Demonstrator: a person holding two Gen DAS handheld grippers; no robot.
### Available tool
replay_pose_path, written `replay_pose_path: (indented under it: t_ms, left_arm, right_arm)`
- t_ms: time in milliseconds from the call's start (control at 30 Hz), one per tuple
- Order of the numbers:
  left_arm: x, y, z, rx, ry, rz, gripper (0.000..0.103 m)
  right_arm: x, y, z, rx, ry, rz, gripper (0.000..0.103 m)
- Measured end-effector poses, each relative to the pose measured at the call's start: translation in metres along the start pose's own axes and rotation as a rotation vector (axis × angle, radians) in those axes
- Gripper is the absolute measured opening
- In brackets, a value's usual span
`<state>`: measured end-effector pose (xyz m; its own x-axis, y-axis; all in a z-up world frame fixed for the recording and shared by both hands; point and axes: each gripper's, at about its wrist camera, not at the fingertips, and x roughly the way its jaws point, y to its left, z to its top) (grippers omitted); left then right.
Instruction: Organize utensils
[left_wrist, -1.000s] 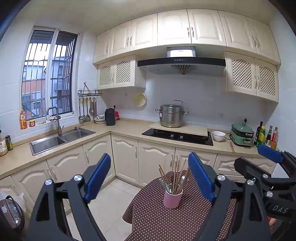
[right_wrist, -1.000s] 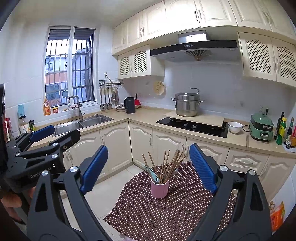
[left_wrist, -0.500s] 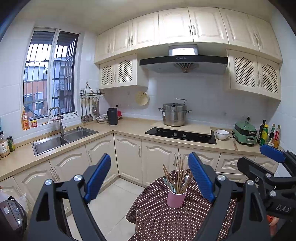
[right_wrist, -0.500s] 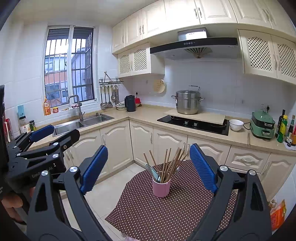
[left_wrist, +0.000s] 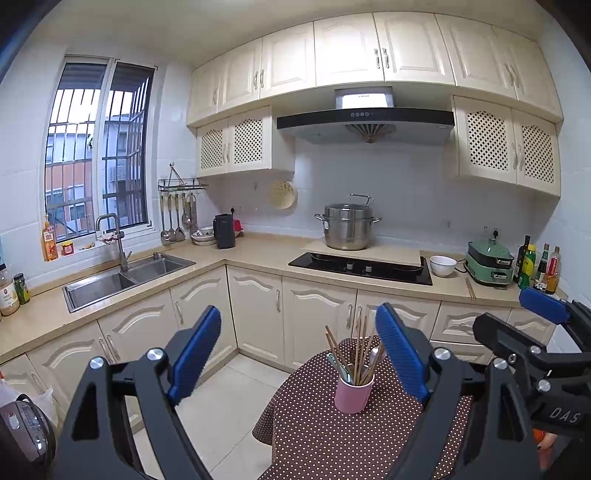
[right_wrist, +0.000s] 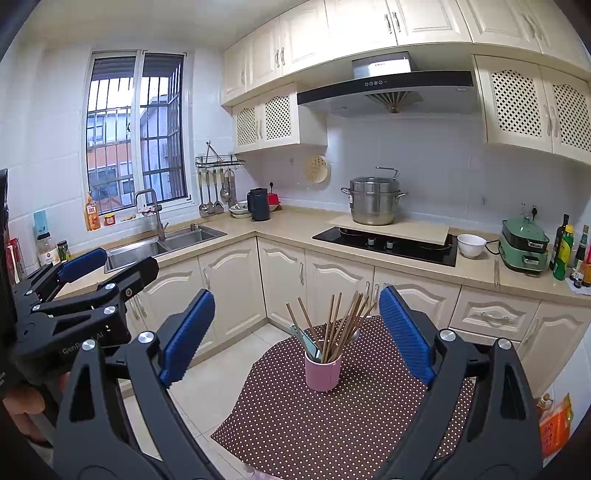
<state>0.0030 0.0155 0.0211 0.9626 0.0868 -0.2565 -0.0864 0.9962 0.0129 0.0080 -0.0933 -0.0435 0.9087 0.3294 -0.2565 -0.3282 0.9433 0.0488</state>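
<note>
A pink cup (left_wrist: 354, 392) stands upright on a round table with a brown dotted cloth (left_wrist: 332, 435). It holds several wooden chopsticks (left_wrist: 360, 350) and a green-handled utensil. The cup (right_wrist: 322, 370) and chopsticks (right_wrist: 340, 325) also show in the right wrist view on the cloth (right_wrist: 314, 424). My left gripper (left_wrist: 299, 354) is open and empty, held back from and above the cup. My right gripper (right_wrist: 297, 332) is open and empty, also short of the cup. Each gripper shows at the edge of the other's view.
Cream cabinets and a beige counter run behind the table. On it are a sink (right_wrist: 162, 245), a black hob (right_wrist: 384, 243), a steel pot (right_wrist: 373, 201), a white bowl (right_wrist: 471, 245), a green cooker (right_wrist: 522, 247) and bottles (right_wrist: 565, 251).
Both grippers have drifted slightly back and up, so the cup sits a little lower and farther in both views. Both stay open and empty.
</note>
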Motion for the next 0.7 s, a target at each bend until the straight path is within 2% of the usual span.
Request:
replay_pose_path:
  t_ms: [700]
  left_arm:
    - [0.012,0.006,-0.005,0.015,0.022,0.007,0.085]
  right_arm:
    - [0.01,-0.003,0.002,0.022,0.018,-0.002,0.09]
